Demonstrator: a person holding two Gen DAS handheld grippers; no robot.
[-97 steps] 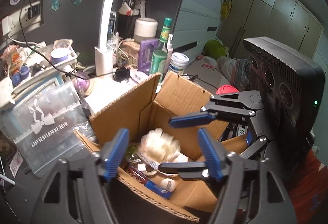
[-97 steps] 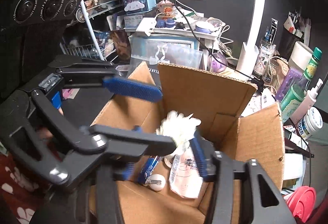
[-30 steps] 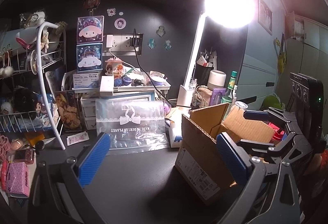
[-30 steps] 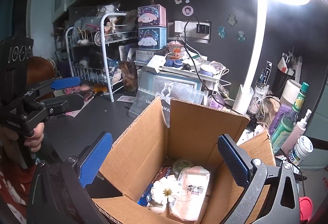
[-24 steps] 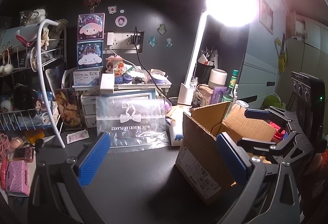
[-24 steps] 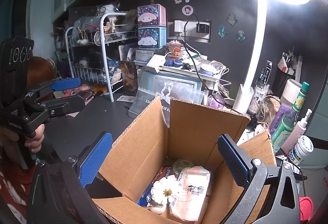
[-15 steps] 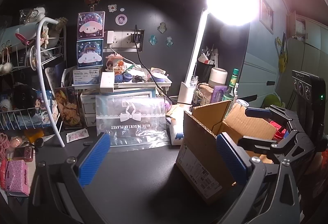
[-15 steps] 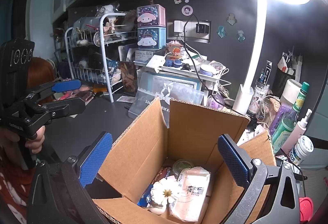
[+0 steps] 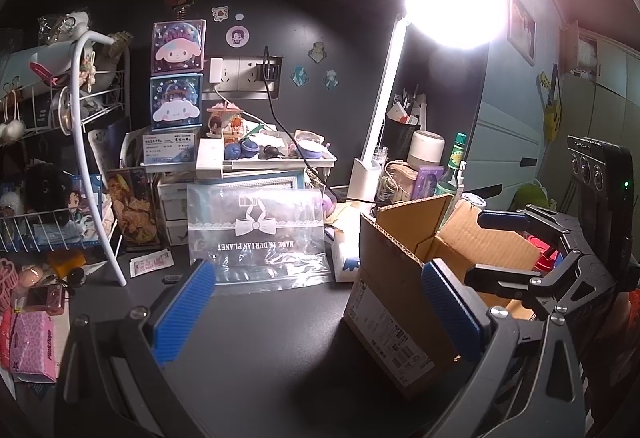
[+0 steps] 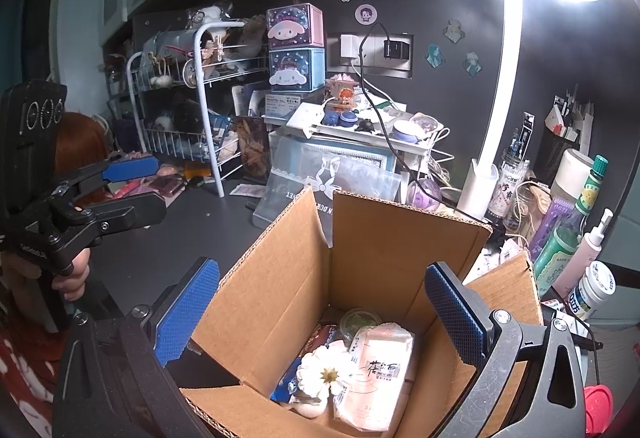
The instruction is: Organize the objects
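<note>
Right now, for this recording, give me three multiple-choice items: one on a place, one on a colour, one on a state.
1. Where does the white fabric flower lie?
A. in the brown cardboard box
B. on the white wire rack
C. on the dark desk top

2. What colour are the pads of the right gripper?
A. red
B. blue
C. green

3. How is the left gripper?
A. shut on the flower
B. shut and empty
C. open and empty

Answers: 1 A, it rests among packets on the box's floor; 2 B, both pads show blue; 3 C, its fingers stand wide apart with nothing between.

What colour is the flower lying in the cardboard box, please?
White flower with a yellowish centre; right wrist view.
</note>
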